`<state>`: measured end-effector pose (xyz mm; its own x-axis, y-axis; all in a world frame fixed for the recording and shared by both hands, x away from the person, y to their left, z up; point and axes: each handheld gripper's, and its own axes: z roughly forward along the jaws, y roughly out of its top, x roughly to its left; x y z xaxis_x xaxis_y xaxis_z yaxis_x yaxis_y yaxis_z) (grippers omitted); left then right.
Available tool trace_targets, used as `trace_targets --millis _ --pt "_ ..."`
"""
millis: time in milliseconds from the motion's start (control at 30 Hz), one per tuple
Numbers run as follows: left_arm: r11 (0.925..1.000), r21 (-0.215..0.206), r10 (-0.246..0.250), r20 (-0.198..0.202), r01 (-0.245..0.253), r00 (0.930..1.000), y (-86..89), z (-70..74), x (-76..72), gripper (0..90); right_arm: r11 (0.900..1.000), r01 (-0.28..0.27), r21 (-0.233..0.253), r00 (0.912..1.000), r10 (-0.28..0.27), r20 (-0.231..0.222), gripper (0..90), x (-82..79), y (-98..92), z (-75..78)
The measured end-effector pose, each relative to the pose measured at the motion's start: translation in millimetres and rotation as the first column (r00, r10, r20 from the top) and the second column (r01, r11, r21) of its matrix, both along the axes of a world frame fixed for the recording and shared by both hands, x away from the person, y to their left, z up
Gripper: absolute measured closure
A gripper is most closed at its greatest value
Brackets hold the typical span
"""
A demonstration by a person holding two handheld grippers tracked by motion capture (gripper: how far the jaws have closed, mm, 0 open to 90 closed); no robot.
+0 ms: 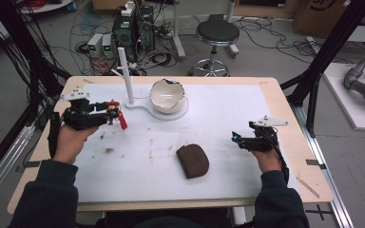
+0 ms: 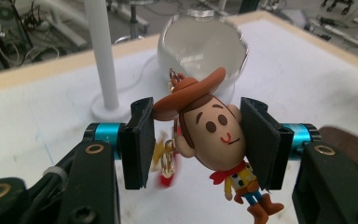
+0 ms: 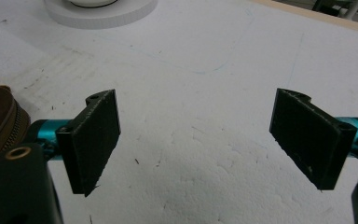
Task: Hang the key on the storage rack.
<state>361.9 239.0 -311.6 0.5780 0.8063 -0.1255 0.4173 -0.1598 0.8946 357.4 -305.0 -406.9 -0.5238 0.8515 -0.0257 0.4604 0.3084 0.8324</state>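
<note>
My left hand-held gripper has its jaws closed on the cowboy figure keychain: big tan head, brown hat, red neckerchief, yellow shirt, with a red tag dangling. It hangs above the tabletop's left side, near the white post and the cracked white bowl. My right hand-held gripper is wide open, holding nothing, just beside the brown zip pouch.
</note>
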Motion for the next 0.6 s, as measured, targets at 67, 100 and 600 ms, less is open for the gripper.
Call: trace_targets --millis 67,100,600 --pt "0.9999 0.014 -0.002 0.018 0.002 0.9998 -1.0 12.6 4.0 46.8 1.000 -0.001 0.001 1.0000 0.001 0.002 16.1 -0.1 0.0 0.1" --pt "0.9999 0.013 0.002 0.023 -0.002 0.9997 -1.3 17.8 6.1 46.8 1.000 0.000 0.007 1.0000 0.000 0.000 16.1 -0.4 0.2 0.4" --pt "0.9970 -0.077 0.014 0.124 -0.005 0.9922 0.2 56.6 40.0 46.9 1.000 -0.001 0.014 0.9999 0.001 0.014 16.1 -1.1 -1.2 2.5"
